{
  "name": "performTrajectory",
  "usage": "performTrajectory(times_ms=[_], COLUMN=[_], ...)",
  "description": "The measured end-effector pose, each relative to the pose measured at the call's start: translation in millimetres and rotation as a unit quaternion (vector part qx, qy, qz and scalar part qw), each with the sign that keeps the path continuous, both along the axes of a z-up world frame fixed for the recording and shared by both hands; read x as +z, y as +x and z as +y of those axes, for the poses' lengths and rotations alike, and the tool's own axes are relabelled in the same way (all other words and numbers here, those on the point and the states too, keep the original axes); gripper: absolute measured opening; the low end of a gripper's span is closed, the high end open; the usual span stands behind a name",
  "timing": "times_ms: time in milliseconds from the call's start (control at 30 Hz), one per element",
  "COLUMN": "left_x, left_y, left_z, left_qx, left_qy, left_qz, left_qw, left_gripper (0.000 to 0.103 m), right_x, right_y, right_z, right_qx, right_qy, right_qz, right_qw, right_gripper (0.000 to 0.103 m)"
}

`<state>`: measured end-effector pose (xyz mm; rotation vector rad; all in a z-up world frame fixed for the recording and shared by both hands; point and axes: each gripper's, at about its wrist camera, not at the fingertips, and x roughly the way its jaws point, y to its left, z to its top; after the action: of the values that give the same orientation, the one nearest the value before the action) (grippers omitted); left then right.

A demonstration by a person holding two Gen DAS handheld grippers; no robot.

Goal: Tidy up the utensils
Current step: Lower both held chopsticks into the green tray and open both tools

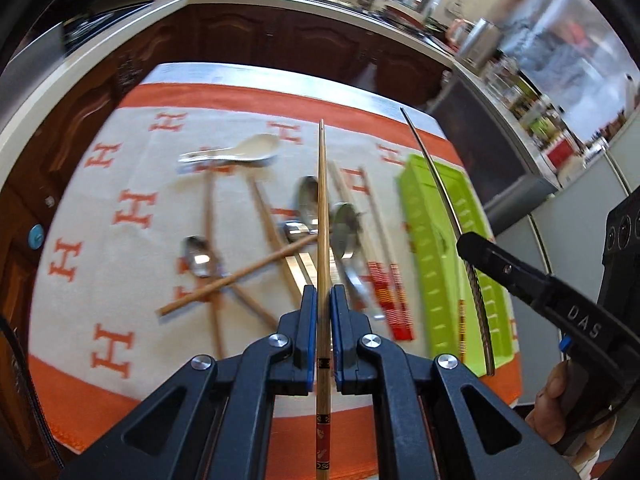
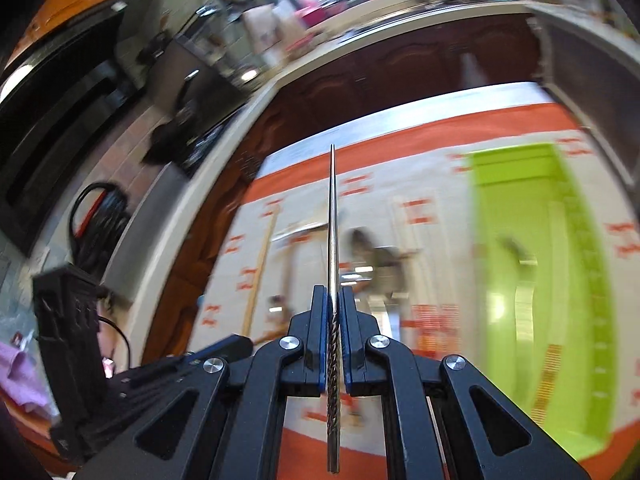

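Item: left gripper [image 1: 323, 300]. Its jaws are pressed onto a wooden chopstick [image 1: 322, 200], which is clamped between the blue pads and carried above the cloth, its tip pointing away from the camera and its decorated end running back under the gripper body.

Item: right gripper [image 2: 335, 304]. Its jaws are pinched onto a metal chopstick [image 2: 333, 240], twisted along the held part and tapering to a fine tip. In the left wrist view the same gripper [image 1: 470, 246] is seen over the green tray, with the metal chopstick [image 1: 436, 168] crossing above the tray's length.

Item: green tray [image 1: 436, 240]. A long, slotted plastic tray, laid on the cloth at the right of the utensil pile. Whether it holds anything cannot be told.

Item: cloth [image 1: 100, 248]. White with orange letters and an orange border, spread on the table.

Items left of the green tray, all lying on the cloth:
- two chopsticks with red-patterned ends [image 1: 390, 292], just beside the tray;
- metal spoons [image 1: 310, 200], overlapping one another near the pile's middle;
- several wooden chopsticks [image 1: 240, 276], crossed over each other;
- one metal spoon [image 1: 200, 258], farther left, touched by the crossed chopsticks;
- a white ceramic spoon [image 1: 244, 150], farthest from the camera.

The right wrist view is blurred.
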<state>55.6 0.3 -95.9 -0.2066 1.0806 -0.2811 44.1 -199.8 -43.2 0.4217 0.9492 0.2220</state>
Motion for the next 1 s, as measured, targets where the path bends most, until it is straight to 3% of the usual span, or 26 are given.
performTrajectory(times_ms=[267, 467, 667, 767, 800, 867, 1000], left_x=[6, -9, -39, -50, -53, -54, -45], left_y=[32, 55, 67, 64, 63, 58, 47], left_z=[-100, -148, -169, -174, -176, -179, -177], left_qx=[-0.070, -0.084, -0.071, -0.070, -0.073, -0.077, -0.082], left_qy=[-0.027, -0.046, -0.037, -0.027, -0.021, -0.011, -0.004], left_qz=[0.013, 0.042, 0.076, 0.089, 0.092, 0.088, 0.070], left_qw=[0.9971, 0.9946, 0.9939, 0.9932, 0.9928, 0.9931, 0.9942], left_gripper=[0.004, 0.004, 0.004, 0.006, 0.008, 0.022, 0.028], right_x=[0, -11, -40, -54, -57, -59, -57], right_y=[-34, -47, -40, -38, -34, -32, -27], right_z=[-115, -163, -167, -164, -154, -152, -138], right_qx=[-0.103, -0.108, -0.094, -0.084, -0.084, -0.083, -0.084], right_qy=[-0.061, -0.078, -0.076, -0.105, -0.113, -0.125, -0.131], right_qz=[0.013, 0.027, 0.056, 0.072, 0.076, 0.079, 0.075], right_qw=[0.993, 0.991, 0.991, 0.988, 0.987, 0.986, 0.985], right_gripper=[0.005, 0.005, 0.005, 0.006, 0.006, 0.007, 0.010])
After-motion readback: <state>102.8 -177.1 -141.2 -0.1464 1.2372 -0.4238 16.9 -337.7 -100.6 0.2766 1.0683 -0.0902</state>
